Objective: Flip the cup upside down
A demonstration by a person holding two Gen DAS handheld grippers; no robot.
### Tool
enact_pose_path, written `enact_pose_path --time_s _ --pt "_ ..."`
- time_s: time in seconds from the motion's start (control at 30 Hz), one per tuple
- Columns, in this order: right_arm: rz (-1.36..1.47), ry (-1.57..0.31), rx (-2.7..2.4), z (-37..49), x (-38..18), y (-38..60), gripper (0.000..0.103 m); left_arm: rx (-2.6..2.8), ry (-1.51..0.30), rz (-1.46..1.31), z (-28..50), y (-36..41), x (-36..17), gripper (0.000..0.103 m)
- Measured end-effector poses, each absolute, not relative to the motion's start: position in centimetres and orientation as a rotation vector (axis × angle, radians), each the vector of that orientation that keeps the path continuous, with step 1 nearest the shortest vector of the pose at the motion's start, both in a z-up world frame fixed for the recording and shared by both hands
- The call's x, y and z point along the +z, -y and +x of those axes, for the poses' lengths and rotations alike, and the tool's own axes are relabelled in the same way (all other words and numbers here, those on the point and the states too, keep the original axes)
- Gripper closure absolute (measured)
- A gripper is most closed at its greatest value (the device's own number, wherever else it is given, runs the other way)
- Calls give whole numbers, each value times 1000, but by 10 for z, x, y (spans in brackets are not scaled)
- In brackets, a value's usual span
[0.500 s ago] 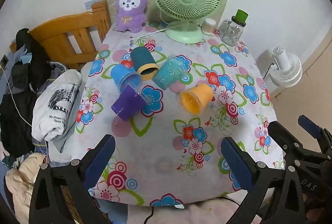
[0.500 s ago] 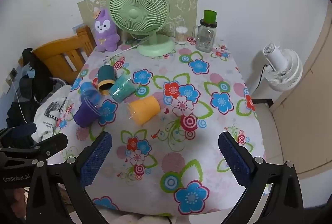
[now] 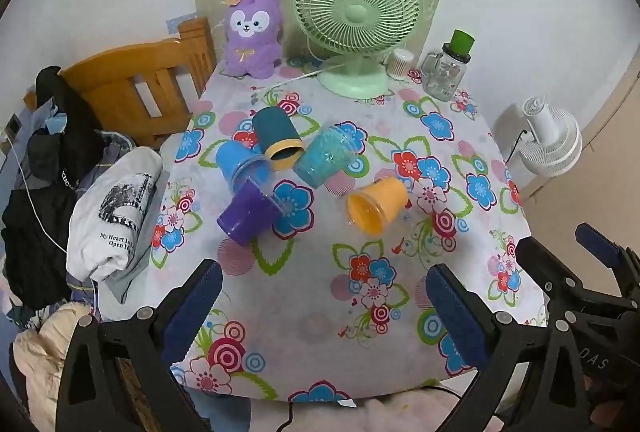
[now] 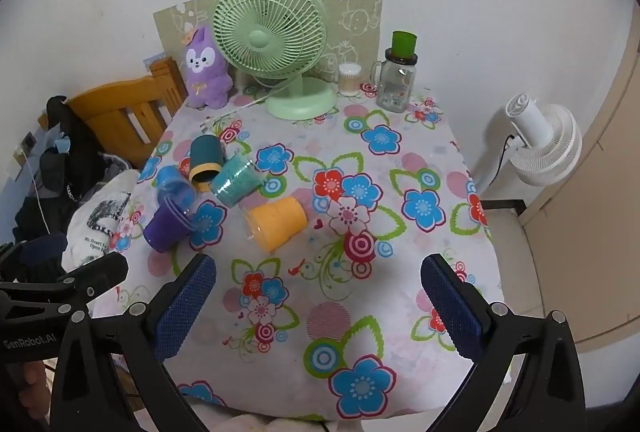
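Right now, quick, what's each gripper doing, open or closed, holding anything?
Left gripper: open, holding nothing, above the table's near edge.
Right gripper: open, holding nothing.

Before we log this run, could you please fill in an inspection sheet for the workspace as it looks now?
Surface: floral tablecloth on a table.
Job's things: five cups on their sides: orange cup, purple cup, blue cup, teal glitter cup, dark teal cup; none upside down.
Clutter: green fan, purple plush, glass jar, small tub.
Grippers: left gripper and right gripper open, empty, short of the cups.
Cables: white cord from the fan.
Surroundings: wooden bed frame, clothes pile, white floor fan.
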State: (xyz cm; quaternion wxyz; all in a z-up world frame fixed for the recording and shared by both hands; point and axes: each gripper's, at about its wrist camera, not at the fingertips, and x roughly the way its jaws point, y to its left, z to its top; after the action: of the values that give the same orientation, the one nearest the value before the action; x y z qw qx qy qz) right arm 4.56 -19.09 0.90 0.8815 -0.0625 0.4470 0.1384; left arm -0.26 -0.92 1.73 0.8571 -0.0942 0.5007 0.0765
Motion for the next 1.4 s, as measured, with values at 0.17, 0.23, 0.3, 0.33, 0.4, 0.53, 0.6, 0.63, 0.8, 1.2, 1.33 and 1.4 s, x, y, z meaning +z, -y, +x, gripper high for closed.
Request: enact_pose_path --time_s 0.17,0.23,0.3,0.33,0.4,0.53,0.6,0.63,0.8,1.2,1.33,1.4 --pt "-128 -928 286 45 8 192 0 159 -1048 -189 -3 8 18 0" --pt "-128 -927 283 44 7 191 0 157 -1050 -183 -2 9 18 0" --pt "-126 -929 281 44 8 191 0 157 -1050 -177 -2 9 18 0" --pt "-122 -931 280 44 8 191 0 158 -1052 -173 -1 10 18 0" --pt "-121 -932 278 43 8 191 0 157 -1054 -168 0 11 17 0" --pt "-115 -937 277 45 7 194 0 159 -1056 -168 0 12 16 0" --pt "-114 -942 276 46 6 195 0 160 -1056 -168 -1 13 16 0" --pt "-114 -944 276 47 6 195 0 159 -1054 -166 -2 13 16 0" --pt "-146 -932 253 49 5 191 0 159 -1064 -167 0 13 12 0" --pt "-140 -957 256 60 1 190 0 158 -1073 -161 4 12 8 0" --pt "-144 -970 258 67 -2 187 0 159 -1090 -162 18 6 7 0" --pt "-144 -978 260 72 -2 185 0 161 -1099 -161 25 3 6 0"
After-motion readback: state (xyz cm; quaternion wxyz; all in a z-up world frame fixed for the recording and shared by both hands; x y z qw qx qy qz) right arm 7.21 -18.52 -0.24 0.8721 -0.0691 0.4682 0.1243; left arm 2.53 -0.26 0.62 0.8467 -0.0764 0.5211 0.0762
